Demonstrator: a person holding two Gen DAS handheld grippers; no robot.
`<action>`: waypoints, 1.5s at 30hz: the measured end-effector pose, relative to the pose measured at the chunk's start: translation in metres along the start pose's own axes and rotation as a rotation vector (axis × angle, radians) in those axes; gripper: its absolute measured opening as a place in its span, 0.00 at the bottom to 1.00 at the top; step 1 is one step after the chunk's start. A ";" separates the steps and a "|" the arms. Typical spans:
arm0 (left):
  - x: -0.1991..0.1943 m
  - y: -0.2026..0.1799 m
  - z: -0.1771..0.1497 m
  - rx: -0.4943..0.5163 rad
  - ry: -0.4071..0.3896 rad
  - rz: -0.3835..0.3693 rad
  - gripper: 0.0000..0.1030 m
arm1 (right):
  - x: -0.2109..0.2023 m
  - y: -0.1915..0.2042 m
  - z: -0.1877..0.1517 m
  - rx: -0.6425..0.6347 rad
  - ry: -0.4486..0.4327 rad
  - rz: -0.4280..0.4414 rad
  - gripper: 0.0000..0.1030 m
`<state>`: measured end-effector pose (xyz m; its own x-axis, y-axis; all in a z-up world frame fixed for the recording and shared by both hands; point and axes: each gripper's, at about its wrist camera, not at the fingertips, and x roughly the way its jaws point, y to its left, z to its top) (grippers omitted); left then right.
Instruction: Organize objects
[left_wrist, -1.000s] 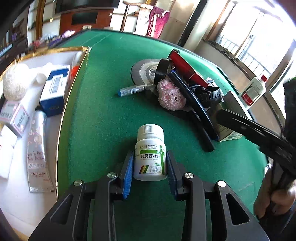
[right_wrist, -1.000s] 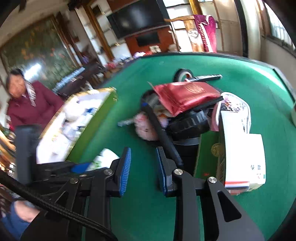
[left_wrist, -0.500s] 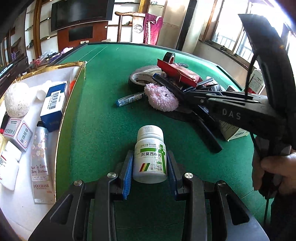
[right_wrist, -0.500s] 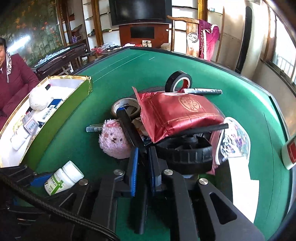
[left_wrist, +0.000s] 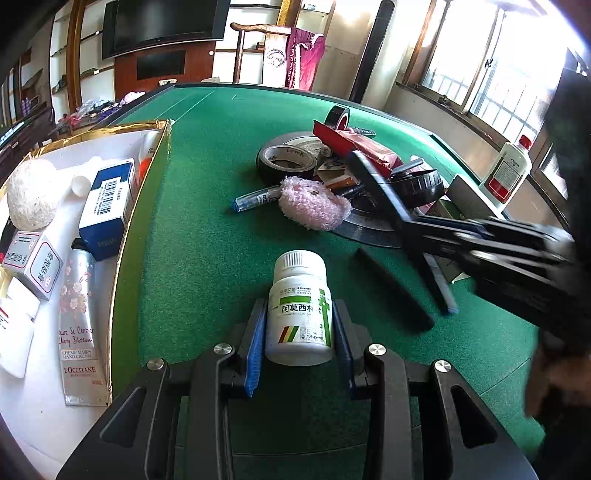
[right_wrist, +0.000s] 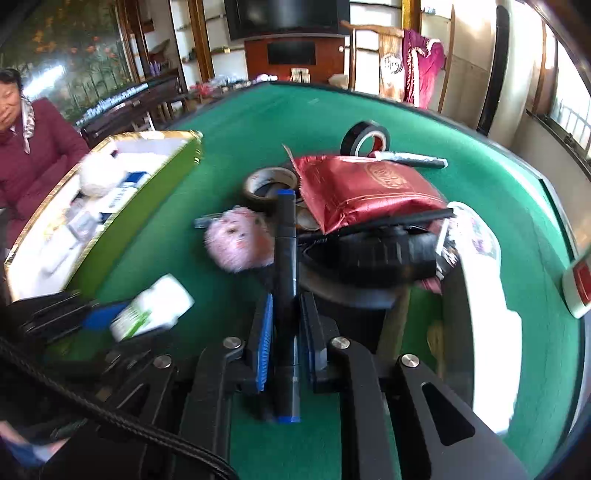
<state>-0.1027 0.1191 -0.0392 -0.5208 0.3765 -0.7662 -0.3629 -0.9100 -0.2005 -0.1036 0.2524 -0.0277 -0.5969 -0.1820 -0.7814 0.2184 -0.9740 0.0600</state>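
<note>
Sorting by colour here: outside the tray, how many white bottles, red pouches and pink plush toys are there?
White bottles: 2 (pill bottle, red-capped bottle)
Red pouch: 1
Pink plush toy: 1
Total: 4

The right tool (left_wrist: 461, 236) is motion-blurred in the left wrist view, and the hand (left_wrist: 550, 384) carrying it is cut off by the right edge. In the right wrist view the medicine bottle (right_wrist: 153, 308), the pink plush toy (right_wrist: 236, 240) and the tray (right_wrist: 107, 225) contents at left are smeared, so their labels cannot be read. The black bar (right_wrist: 286, 288) in the right tool hides the table (right_wrist: 480, 184) beneath it. The black ring (right_wrist: 376, 254) is partly covered by the red packet (right_wrist: 369, 188). The white bottle (right_wrist: 578, 284) is cut off at right.
</note>
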 end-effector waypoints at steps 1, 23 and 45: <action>0.000 -0.001 0.000 0.003 -0.001 0.003 0.29 | -0.010 0.000 -0.005 0.018 -0.009 0.017 0.12; 0.010 -0.026 0.000 0.136 0.020 0.106 0.39 | -0.019 0.038 -0.074 -0.099 0.026 0.019 0.23; 0.002 -0.009 0.000 0.056 -0.008 0.041 0.28 | -0.032 0.011 -0.063 0.052 -0.036 0.055 0.12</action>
<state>-0.1001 0.1281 -0.0391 -0.5422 0.3410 -0.7679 -0.3835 -0.9136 -0.1349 -0.0336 0.2562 -0.0416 -0.6126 -0.2396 -0.7532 0.2122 -0.9678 0.1353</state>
